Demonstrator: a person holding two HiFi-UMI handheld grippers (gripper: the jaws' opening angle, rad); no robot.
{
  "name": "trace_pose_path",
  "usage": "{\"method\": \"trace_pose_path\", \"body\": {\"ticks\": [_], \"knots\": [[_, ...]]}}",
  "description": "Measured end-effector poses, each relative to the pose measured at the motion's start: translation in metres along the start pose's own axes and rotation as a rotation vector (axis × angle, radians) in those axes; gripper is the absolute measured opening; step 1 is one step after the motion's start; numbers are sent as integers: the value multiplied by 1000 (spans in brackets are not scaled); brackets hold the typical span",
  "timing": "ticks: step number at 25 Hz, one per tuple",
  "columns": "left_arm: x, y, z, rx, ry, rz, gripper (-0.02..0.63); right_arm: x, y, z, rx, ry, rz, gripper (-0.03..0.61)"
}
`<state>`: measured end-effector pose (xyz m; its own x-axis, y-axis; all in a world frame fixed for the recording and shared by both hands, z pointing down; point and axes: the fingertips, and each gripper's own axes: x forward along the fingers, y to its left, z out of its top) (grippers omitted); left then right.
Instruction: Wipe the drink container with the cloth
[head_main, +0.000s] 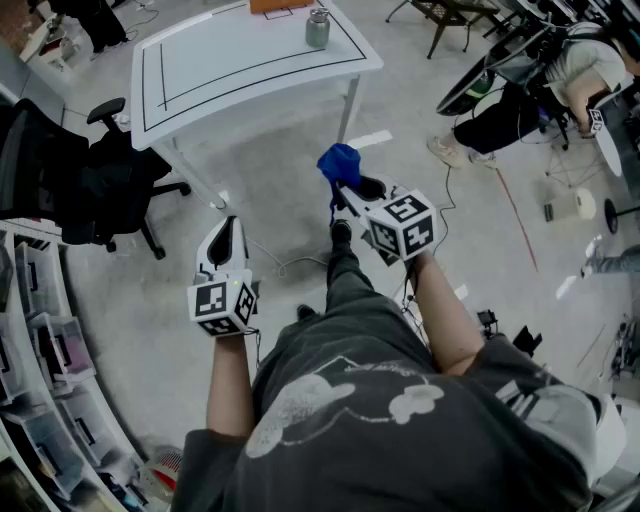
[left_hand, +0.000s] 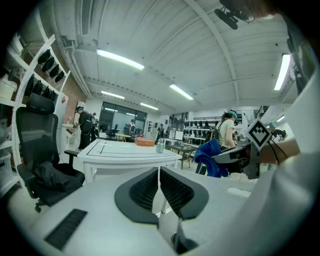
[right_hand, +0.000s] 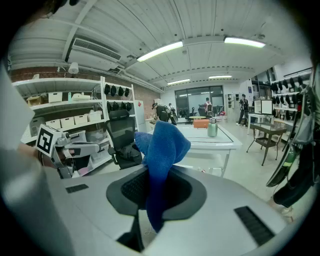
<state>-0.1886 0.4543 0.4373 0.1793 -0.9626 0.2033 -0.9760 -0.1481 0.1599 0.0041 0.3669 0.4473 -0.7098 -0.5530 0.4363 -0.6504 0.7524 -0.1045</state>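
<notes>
White table (head_main: 250, 75) seen ahead; bottle (head_main: 317, 28) stood upright at 12 o'clock from nearer right gripper (head_main: 338, 192), clenched on cloth (head_main: 338, 163). Left gripper (head_main: 228, 224) closed, empty.

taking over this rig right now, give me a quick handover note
Left tongs: shut, nothing between them, held out in front of the person.
Right tongs: shut on the blue cloth, which bunches above the jaws and hangs below them.
Drink container: upright near the far end of the white table, across open floor from the person. Neither tongs are near it.
Done: cloth is in hand.
Left: walk up to the table, probably steady the container with the left tongs, then wipe it with the cloth.
</notes>
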Motion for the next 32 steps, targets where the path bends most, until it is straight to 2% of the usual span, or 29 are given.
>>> {"method": "trace_pose_path", "body": {"ticks": [5,18,24,32], "knots": [[-1,-9,-6,2,23,-21,14,-1,-2,-5,6,15,-2,61],[33,8,-16,-30,58,-14,12,31,-28,-3,40,30,0,61],[82,20,-15,-42,87,4,14,65,-78,7,89,23,-7,63],[198,40,20,-37,110,56,14,137,-178,53,102,33,44,64]]}}
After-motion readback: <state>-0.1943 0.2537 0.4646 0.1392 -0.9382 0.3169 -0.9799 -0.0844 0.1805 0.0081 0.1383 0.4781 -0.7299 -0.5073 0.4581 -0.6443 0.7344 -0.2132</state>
